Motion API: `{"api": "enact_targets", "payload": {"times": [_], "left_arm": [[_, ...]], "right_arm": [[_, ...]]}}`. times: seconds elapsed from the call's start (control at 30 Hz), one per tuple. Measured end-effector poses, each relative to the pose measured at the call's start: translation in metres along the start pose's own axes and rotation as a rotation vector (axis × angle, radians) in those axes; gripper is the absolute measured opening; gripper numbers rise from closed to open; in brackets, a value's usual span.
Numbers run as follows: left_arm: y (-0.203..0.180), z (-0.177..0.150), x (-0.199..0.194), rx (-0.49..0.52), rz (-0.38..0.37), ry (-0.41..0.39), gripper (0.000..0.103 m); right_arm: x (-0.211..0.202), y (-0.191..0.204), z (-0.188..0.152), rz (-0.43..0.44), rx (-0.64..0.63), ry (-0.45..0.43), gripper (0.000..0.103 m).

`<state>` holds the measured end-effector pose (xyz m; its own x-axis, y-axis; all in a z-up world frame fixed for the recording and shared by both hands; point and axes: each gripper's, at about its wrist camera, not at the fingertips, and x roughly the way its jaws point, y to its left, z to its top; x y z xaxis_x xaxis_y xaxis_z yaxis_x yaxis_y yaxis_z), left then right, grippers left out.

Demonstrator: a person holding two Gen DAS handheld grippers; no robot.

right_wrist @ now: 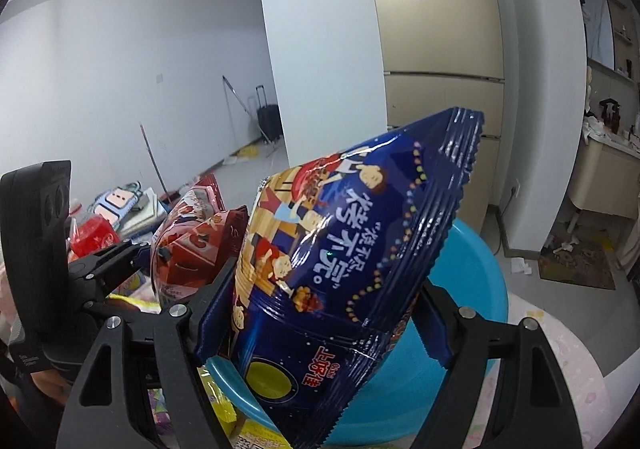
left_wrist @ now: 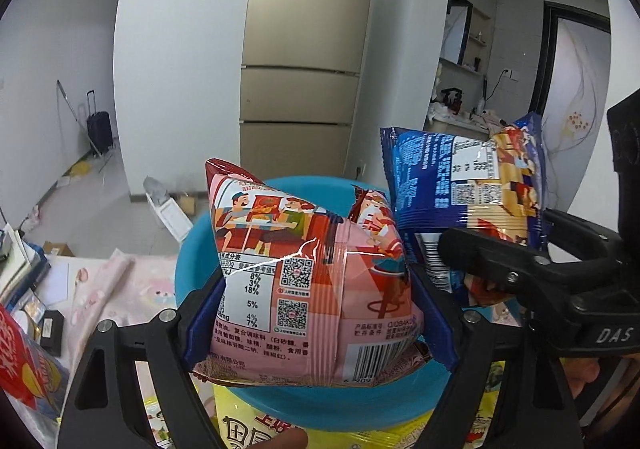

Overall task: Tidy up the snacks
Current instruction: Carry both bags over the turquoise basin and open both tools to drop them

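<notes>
Left wrist view
Room: white walls, a tall beige fridge (left_wrist: pixel 304 49) straight ahead, a dark suitcase (left_wrist: pixel 99 128) by the far left wall, a cluttered counter at the right.
Table: covered by a pale pink patterned cloth (left_wrist: pixel 120 289); yellow snack packets (left_wrist: pixel 248 425) lie at the near edge and a red packet (left_wrist: pixel 24 361) sits at the far left.
Basin: a blue plastic basin (left_wrist: pixel 192 249) stands on the table, behind and under the held bag.
Left gripper (left_wrist: pixel 320 313): its jaws are clamped on the sides of a pink snack bag (left_wrist: pixel 312 281), back label facing the camera, held over the basin.
Right gripper (left_wrist: pixel 480 261): seen from the side at the right, black jaws pinching a blue snack bag (left_wrist: pixel 464 177) just beside the pink one.

Right wrist view
Room: the same fridge (right_wrist: pixel 436 29) at the right, white pillar in the middle, suitcase (right_wrist: pixel 268 121) beyond.
Right gripper (right_wrist: pixel 316 325): jaws gripping the blue snack bag (right_wrist: pixel 340 257), which tilts up to the right, above the blue basin (right_wrist: pixel 472 289).
Left gripper (right_wrist: pixel 120 261): at the left, holding the pink snack bag (right_wrist: pixel 192 245); the two bags look as if they touch, though the overlap makes that hard to confirm.
Table: pink cloth (right_wrist: pixel 560 361) at the right, yellow packets (right_wrist: pixel 224 405) below.
</notes>
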<state>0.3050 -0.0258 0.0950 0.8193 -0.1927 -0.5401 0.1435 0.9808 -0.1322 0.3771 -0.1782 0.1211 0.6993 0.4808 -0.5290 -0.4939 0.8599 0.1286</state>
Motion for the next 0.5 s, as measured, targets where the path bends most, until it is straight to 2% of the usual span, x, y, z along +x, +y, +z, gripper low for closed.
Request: {"api": "enact_targets", "payload": {"times": [0.13, 0.37, 0.4, 0.43, 0.5], "left_arm": [[-0.005, 0.004, 0.011, 0.004, 0.006, 0.005, 0.086], [-0.009, -0.009, 0.022, 0.011, 0.024, 0.017, 0.086], [-0.006, -0.009, 0.023, 0.002, 0.018, 0.018, 0.086], [-0.004, -0.009, 0.023, -0.004, 0.017, 0.021, 0.087], [-0.003, -0.008, 0.023, -0.014, 0.027, 0.01, 0.093]], "right_arm": [[0.007, 0.002, -0.003, -0.02, -0.014, 0.045, 0.078], [0.015, 0.004, -0.007, -0.052, -0.033, 0.1, 0.078], [0.015, 0.003, -0.007, -0.048, -0.029, 0.103, 0.081], [0.015, 0.002, -0.007, -0.043, -0.023, 0.104, 0.089], [0.015, 0.002, -0.006, -0.033, -0.012, 0.103, 0.098]]}}
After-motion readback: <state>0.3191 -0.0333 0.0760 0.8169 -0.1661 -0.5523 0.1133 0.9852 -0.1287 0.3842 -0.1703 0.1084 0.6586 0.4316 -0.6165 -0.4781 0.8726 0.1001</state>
